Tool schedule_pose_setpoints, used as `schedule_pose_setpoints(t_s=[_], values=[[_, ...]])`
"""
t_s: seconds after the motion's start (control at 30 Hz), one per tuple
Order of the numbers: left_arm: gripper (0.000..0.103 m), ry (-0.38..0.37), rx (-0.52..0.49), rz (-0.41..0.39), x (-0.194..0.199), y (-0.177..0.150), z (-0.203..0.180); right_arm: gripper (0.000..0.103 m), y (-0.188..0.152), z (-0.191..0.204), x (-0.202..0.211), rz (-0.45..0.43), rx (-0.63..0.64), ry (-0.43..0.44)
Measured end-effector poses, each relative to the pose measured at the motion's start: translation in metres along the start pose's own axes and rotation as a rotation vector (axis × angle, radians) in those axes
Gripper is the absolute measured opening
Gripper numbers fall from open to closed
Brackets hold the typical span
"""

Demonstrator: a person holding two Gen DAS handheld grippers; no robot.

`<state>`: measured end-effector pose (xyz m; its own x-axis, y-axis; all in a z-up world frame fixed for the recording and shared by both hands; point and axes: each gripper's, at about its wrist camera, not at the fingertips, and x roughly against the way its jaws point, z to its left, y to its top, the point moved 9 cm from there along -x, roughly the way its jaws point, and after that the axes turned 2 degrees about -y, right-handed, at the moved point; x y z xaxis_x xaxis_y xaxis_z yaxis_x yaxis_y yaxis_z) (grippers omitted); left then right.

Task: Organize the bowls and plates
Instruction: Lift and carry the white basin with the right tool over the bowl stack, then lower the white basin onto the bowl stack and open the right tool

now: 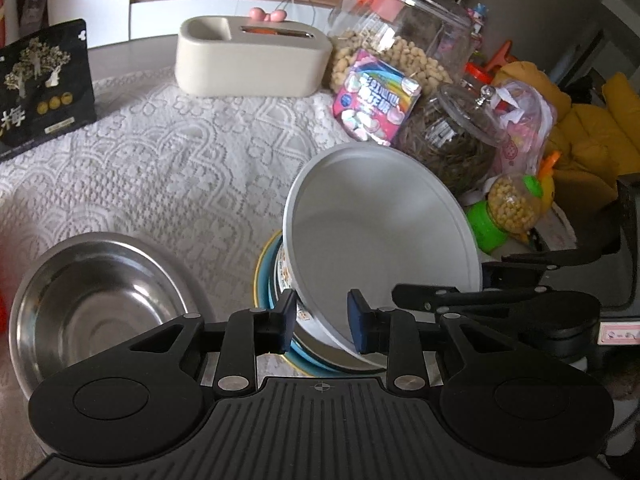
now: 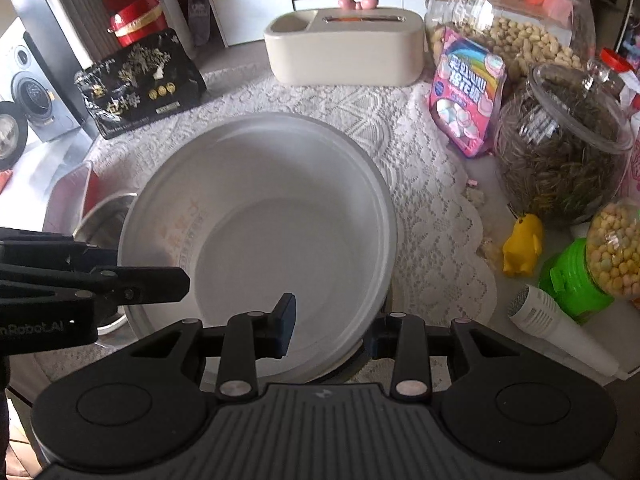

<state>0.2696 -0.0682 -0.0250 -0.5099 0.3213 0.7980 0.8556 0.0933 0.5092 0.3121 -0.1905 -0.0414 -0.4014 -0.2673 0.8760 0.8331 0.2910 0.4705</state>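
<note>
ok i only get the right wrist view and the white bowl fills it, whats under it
observer: a stack, a patterned bowl on a blue plate. The white bowl is tipped above them.
operator: where is the left gripper on it
observer: the left gripper straddles the near rim, one of its fingers inside the bowl and one outside. I can't tell if they pinch.
operator: the steel bowl is mostly blocked for me, anything in it
observer: no, the steel bowl is empty and upright on the lace cloth, beside the stack and not touching it.
</note>
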Motion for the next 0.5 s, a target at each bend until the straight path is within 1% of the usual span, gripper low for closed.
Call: schedule_pose_setpoints(t_s=[0.17, 0.5], values=[[0.030, 0.021, 0.006, 0.012, -0.011, -0.004, 0.000, 0.036, -0.001, -0.002, -0.003, -0.011, 0.024, -0.017], [0.030, -0.008, 0.029, 0.009, -0.010, -0.007, 0.002, 0.037, 0.001, -0.003, -0.004, -0.003, 0.026, -0.030]])
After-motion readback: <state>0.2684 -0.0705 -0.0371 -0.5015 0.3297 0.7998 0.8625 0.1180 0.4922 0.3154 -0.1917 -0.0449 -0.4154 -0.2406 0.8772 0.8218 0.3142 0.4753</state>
